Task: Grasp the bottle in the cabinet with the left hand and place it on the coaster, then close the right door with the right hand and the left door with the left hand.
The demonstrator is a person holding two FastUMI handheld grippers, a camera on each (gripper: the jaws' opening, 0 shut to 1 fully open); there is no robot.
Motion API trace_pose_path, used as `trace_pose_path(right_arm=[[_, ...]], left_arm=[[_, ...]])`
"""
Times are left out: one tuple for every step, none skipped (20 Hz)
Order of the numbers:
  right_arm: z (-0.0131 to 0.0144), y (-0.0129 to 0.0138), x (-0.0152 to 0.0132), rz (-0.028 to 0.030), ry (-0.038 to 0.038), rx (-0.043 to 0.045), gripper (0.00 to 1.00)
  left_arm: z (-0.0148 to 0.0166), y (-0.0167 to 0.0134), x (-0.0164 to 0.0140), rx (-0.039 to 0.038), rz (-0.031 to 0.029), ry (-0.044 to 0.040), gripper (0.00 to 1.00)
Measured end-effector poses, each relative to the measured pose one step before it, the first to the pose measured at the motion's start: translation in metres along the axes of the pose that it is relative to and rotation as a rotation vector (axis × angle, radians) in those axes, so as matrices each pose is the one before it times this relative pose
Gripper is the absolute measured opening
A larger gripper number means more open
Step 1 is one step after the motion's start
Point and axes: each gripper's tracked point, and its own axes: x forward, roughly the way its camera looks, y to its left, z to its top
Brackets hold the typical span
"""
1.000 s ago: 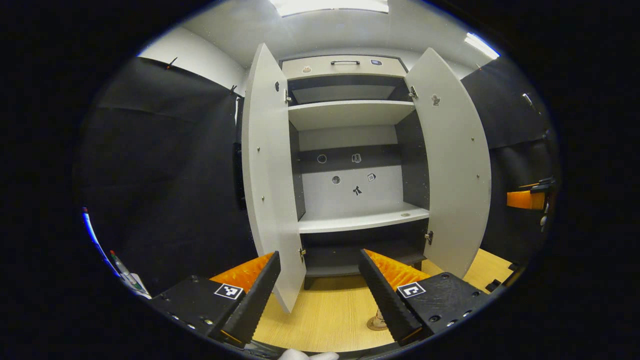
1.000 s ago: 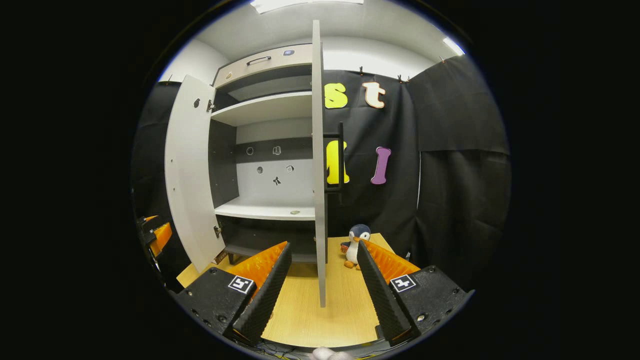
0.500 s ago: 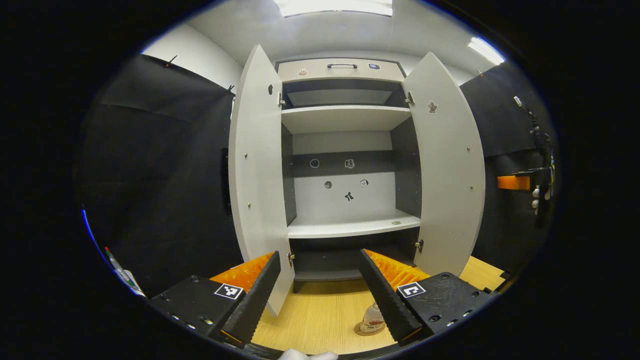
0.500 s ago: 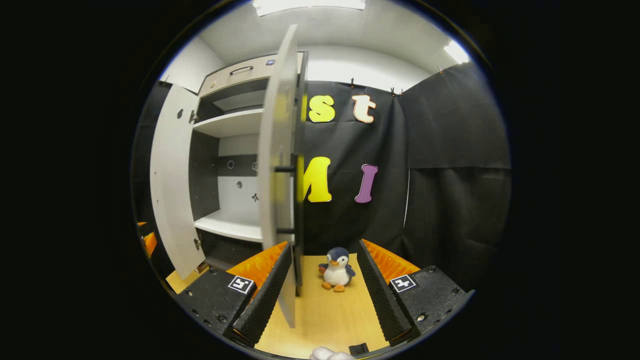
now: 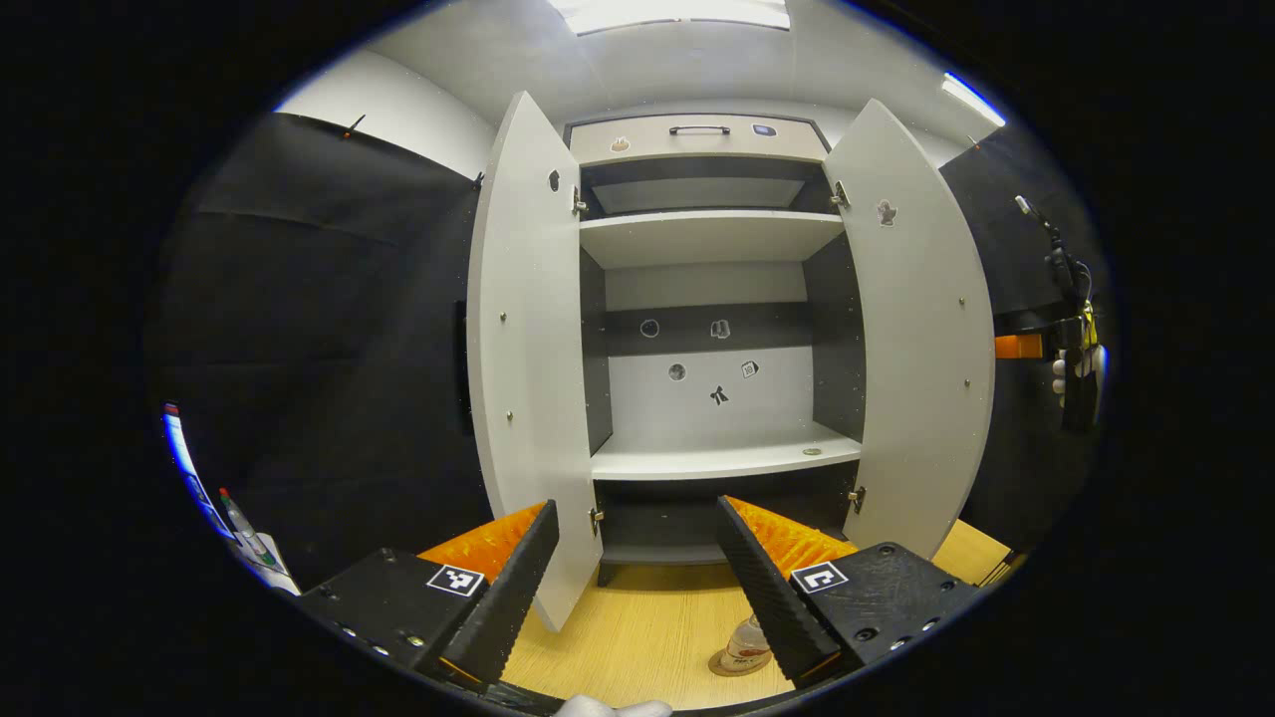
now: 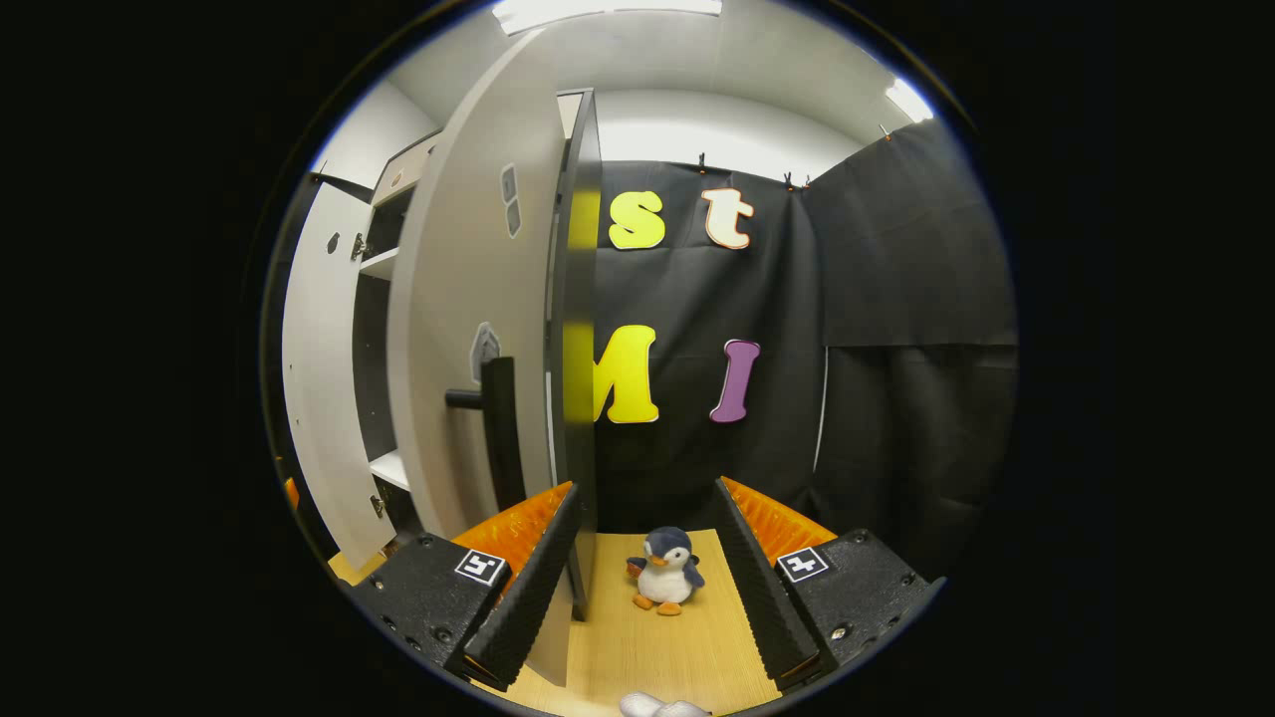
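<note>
Both grippers are gaping wide with nothing in them: left gripper [image 5: 634, 583], right gripper [image 6: 645, 573]. The bottle [image 5: 745, 642] sits on its coaster [image 5: 725, 665] on the table [image 5: 637, 637]. Cabinet doors, left door [image 5: 523, 368] and right door [image 5: 921, 349], hang open. A toy penguin [image 6: 665, 572] stands ahead of the right gripper.

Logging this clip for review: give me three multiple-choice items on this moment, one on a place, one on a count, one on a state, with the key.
1. Where is the bottle?
A. on the coaster on the table
B. on a cabinet shelf
C. in the left gripper

2. How many cabinet doors stand open?
A. none
B. one
C. two

3. How is the right gripper?
A. shut on the door handle
B. open, holding nothing
C. shut on the penguin

Key: 1 A, the bottle stands on the round coaster beside the left gripper's finger. 2 C, the left door and right door both stand swung out. 3 B, its fingers are apart, the toy penguin lying beyond them.
</note>
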Motion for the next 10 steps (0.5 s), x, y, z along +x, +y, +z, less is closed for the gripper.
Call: trace_pose_path(right_arm=[[-0.00024, 0.00331, 0.00364, 0.02180, 0.00654, -0.00121, 0.82], [0.00028, 0.00577, 0.00216, 0.02531, 0.00430, -0.00205, 0.82], [0.00245, -0.00070, -0.00195, 0.01074, -0.00241, -0.00854, 0.82], [0.00002, 0.00014, 0.00265, 0.01417, -0.00370, -0.01260, 0.81], [0.00101, 0.00249, 0.00187, 0.00776, -0.00641, -0.01172, 0.81], [0.00038, 0.00341, 0.00016, 0.00487, 0.00242, -0.00920, 0.81], [-0.00014, 0.00108, -0.00045, 0.00114, 0.00032, -0.01369, 0.80], [0.00142, 0.00168, -0.00085, 0.00213, 0.00050, -0.01765, 0.79], [0.00109, 0.00137, 0.00018, -0.00144, 0.00003, -0.01116, 0.78], [0.00057, 0.00229, -0.00012, 0.00052, -0.00005, -0.00664, 0.78]], left_arm=[[-0.00035, 0.00074, 0.00066, -0.00071, 0.00504, -0.00001, 0.96], [-0.00046, 0.00025, 0.00145, 0.00061, 0.00274, 0.00319, 0.96], [-0.00161, -0.00007, 0.00071, -0.00012, 0.00277, 0.00227, 0.96], [-0.00656, 0.01187, -0.00074, -0.00063, 0.00005, 0.00203, 0.96], [-0.00076, -0.00079, 0.00094, -0.00091, 0.00092, 0.00201, 0.96], [-0.00174, -0.00081, 0.00108, -0.00089, 0.00008, 0.00218, 0.96], [-0.00096, -0.00125, 0.00063, -0.00122, -0.00451, 0.00110, 0.96], [-0.00035, -0.00034, 0.00005, 0.00052, -0.00098, 0.00066, 0.96], [-0.00026, -0.00019, 0.00132, -0.00020, -0.00140, 0.00018, 0.96], [-0.00063, -0.00021, -0.00127, -0.00085, -0.00154, 0.00017, 0.96]])
